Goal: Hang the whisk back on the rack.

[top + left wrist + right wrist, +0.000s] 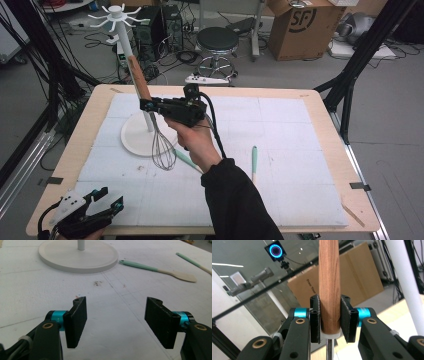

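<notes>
Aloft, whisk in right claw

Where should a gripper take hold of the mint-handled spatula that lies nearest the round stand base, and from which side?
Grip the spatula on its mint handle, coming from above with the jaws across its width. It lies flat on the white mat; the handle is narrow and even, the wooden blade wide and thin, and the base leaves room beside it.
</notes>
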The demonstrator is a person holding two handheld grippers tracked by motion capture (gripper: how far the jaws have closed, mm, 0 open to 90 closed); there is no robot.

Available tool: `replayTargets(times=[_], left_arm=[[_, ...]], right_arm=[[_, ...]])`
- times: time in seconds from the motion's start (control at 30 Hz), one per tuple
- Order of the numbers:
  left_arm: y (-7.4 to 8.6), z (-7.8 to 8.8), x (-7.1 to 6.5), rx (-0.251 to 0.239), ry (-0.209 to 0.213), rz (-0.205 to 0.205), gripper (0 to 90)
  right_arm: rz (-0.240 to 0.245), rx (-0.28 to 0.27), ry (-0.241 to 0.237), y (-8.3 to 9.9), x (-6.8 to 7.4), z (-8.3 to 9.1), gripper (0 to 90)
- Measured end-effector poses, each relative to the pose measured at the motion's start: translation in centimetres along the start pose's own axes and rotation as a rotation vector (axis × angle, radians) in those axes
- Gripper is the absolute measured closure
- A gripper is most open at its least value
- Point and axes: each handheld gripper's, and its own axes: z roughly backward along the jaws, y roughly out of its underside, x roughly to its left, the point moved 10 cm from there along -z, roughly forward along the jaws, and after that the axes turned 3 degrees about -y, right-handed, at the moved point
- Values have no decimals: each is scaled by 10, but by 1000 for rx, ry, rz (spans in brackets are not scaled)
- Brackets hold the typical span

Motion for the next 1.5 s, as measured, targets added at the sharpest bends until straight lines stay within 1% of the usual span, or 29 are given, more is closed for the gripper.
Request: replayTargets(times=[0.07,0.1,0.13,0.17,0.23,0.27,0.3,0.37,0.47,0.57,0.6,0.63,0.67,0.8,0.87,0.97,1.2,1.27,1.37,1.4,1.5], left_arm=[[0,0,0,-1,1,5,348],[0,0,0,-2,1,2,348],[0,1,0,-1,4,0,348],[0,1,-1,-2,4,5,348],[-1,2,-2,-8,9,2,347],[-1,2,-2,-7,8,1,348],[-1,2,-2,-7,9,2,348],[-1,1,-2,-6,8,-1,347],[-1,1,-3,-8,17,2,348],[-1,0,-4,-6,21,0,348],[-1,0,-4,-5,21,-3,348],[-1,0,-4,-6,21,-5,348],[-1,0,-4,-6,21,3,347],[-2,-1,-2,-7,19,5,347],[-2,-1,-2,-4,24,5,347],[-2,-2,-2,-5,26,6,346],[-3,-2,-3,-7,32,8,347],[-3,-2,-3,-10,33,12,346],[-3,-2,-3,-8,33,11,347],[-3,-2,-3,-10,32,11,347],[-3,-2,-3,-10,32,11,346]], right_arm=[[7,7,-7,-6,1,-8,728],[12,1,-10,-10,3,-12,728],[17,-2,-24,-17,6,-19,728],[17,-2,-24,-17,6,-19,728],[24,-7,-29,-26,9,-26,728],[30,-13,-33,-35,12,-31,728],[30,-13,-33,-35,12,-31,728],[38,-24,-53,-45,19,-36,728],[38,-30,-54,-50,19,-38,728],[20,-27,-54,-53,15,-42,728],[10,-27,-52,-53,10,-43,728],[10,-27,-52,-53,10,-43,728],[3,-29,-47,-54,7,-43,728],[-6,-37,-45,-56,-4,-44,728],[-7,-41,-48,-57,-7,-46,728],[-6,-35,-41,-56,-12,-47,727],[8,-37,-37,-56,-16,-48,726],[24,-36,-23,-56,-17,-49,724],[33,-36,-11,-55,-19,-49,720],[40,-36,-1,-55,-20,-50,717],[39,-35,17,-55,-23,-51,695]])
